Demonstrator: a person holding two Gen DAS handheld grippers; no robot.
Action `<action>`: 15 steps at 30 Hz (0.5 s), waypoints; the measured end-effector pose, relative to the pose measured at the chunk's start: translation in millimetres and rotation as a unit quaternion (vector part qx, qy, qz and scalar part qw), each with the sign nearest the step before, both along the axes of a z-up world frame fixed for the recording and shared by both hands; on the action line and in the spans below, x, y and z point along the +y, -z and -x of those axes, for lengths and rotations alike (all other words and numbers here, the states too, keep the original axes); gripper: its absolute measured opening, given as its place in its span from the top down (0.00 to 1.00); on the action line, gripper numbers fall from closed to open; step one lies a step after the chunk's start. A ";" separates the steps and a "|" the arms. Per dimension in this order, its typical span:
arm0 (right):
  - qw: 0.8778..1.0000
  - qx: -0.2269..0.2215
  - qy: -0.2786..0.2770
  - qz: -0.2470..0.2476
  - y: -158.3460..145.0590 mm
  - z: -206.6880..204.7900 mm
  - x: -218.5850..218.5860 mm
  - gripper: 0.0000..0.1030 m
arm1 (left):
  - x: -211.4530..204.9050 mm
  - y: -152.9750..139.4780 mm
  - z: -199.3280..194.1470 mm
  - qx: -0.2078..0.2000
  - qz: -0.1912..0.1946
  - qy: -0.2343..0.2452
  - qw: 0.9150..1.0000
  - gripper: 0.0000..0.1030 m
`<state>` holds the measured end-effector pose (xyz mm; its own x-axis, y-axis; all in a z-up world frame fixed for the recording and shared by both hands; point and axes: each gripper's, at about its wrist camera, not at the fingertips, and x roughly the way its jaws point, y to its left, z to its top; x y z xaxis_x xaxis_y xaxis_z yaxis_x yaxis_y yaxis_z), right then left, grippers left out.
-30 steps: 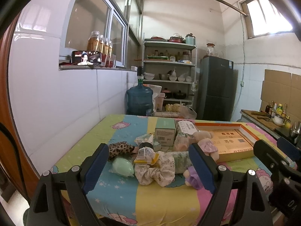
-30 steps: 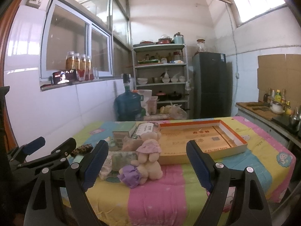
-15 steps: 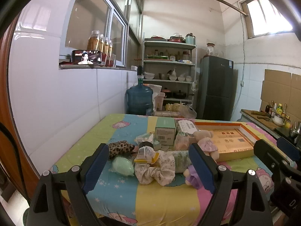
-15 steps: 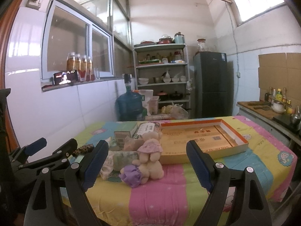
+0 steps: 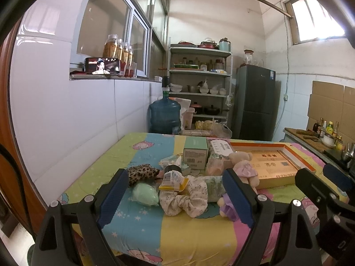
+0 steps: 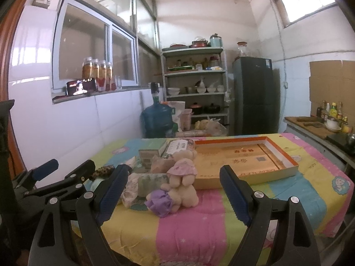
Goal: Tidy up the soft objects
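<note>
A heap of soft things lies on the striped cloth table: a floral scrunchie [image 5: 184, 201], a green pouf [image 5: 145, 194], a leopard scrunchie [image 5: 142, 174] and a teddy bear in a pink hat [image 5: 244, 168] [image 6: 184, 177] with a purple scrunchie [image 6: 159, 201] at its feet. My left gripper [image 5: 175, 196] is open and empty, hovering before the heap. My right gripper [image 6: 173, 189] is open and empty, in front of the bear. An open orange-rimmed box [image 6: 244, 159] lies behind the bear.
A mint carton [image 5: 195, 154] and a white packet [image 5: 220, 147] stand behind the heap. A white tiled wall runs along the left. A blue water jug [image 5: 165, 116], shelves [image 5: 199, 88] and a dark fridge [image 5: 255, 102] stand beyond the table. A counter [image 6: 321, 126] is at the right.
Both grippers have drifted very slightly; the view is almost the same. Nothing on the table has moved and both stay open.
</note>
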<state>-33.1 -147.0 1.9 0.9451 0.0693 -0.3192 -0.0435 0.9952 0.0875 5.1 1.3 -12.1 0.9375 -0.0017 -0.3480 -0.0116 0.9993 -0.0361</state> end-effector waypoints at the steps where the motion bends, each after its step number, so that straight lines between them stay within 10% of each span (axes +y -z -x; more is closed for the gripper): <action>1: 1.000 0.000 -0.001 0.000 0.4 -0.3 -0.2 0.17 | 0.6 0.4 0.0 0.000 0.000 -0.001 1.000 0.16; 15: 1.000 0.026 -0.001 -0.009 14.2 -16.3 -7.1 0.17 | 33.2 8.6 -17.8 0.009 0.006 -0.031 0.999 0.16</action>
